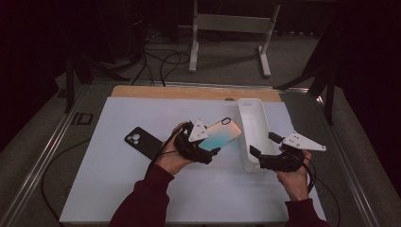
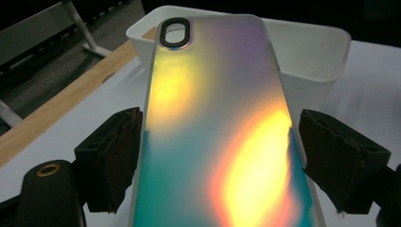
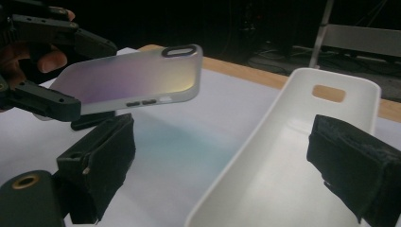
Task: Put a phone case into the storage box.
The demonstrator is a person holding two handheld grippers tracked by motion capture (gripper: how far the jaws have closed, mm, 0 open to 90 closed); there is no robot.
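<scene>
The bench had a long white tray lying lengthwise away from the person. Left claw gripped the iridescent phone case by its long edges, just left of the tray, camera hole pointing traywards. Right claw sat wide open at the tray's near end.

1. Dark room – far wall & corners nearly black, light falling mostly on the table.
2. White mat over tabletop, bare wood strip along far edge, metal rails down both sides.
3. Grey carpet floor beyond, w/ black cables looped across it.
4. White metal stand further back – two legs on flat feet, crossbar between.
5. Dark tripod-like legs at right, another dark stand at left.
6. No windows seen; lighting dim, from above.
</scene>
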